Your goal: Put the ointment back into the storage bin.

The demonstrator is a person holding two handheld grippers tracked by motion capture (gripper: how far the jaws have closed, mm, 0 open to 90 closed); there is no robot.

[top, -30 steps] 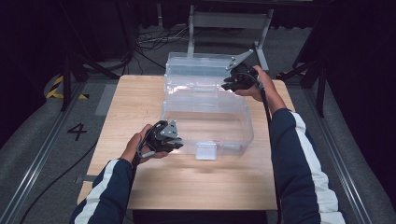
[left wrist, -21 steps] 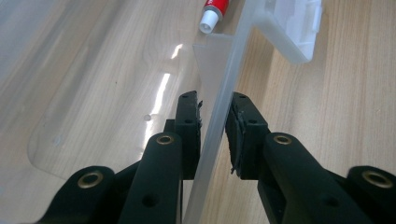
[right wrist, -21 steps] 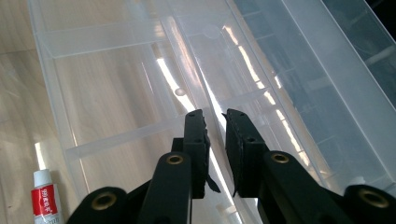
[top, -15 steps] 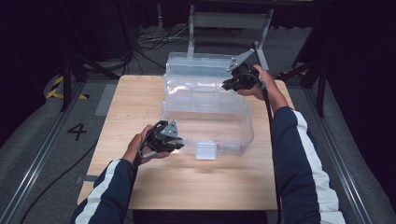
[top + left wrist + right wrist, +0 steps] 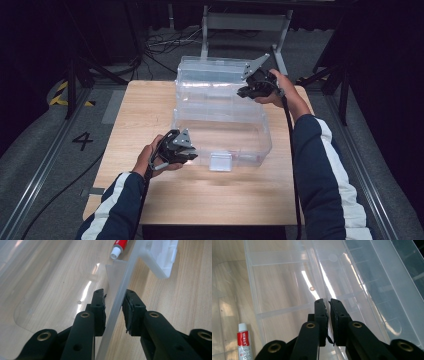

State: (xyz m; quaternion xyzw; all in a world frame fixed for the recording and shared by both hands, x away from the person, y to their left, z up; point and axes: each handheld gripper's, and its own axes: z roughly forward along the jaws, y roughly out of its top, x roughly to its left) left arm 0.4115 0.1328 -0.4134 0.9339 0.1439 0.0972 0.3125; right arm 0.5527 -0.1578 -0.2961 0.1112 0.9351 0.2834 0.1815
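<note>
Clear box (image 5: 220,125): a see-through plastic storage box stood on the middle of the wooden table (image 5: 135,115), its lid (image 5: 215,75) swung up at the far side.
Left gripper (image 5: 187,154): held at the box's near left corner; in the left gripper view (image 5: 113,303) its jaws straddled the thin front wall of the box, one inside and one outside, close against the plastic but not plainly squeezing it.
Right gripper (image 5: 244,92): held at the far right of the box, by the raised lid; in the right gripper view (image 5: 328,308) its jaws were pressed together on a thin clear edge of the lid.
Tube (image 5: 244,343): a small red-and-white tube with a white cap lay flat inside the box on its floor, also seen in the left gripper view (image 5: 120,246).
Latch (image 5: 220,161): a white clip sat on the middle of the box's near wall.
</note>
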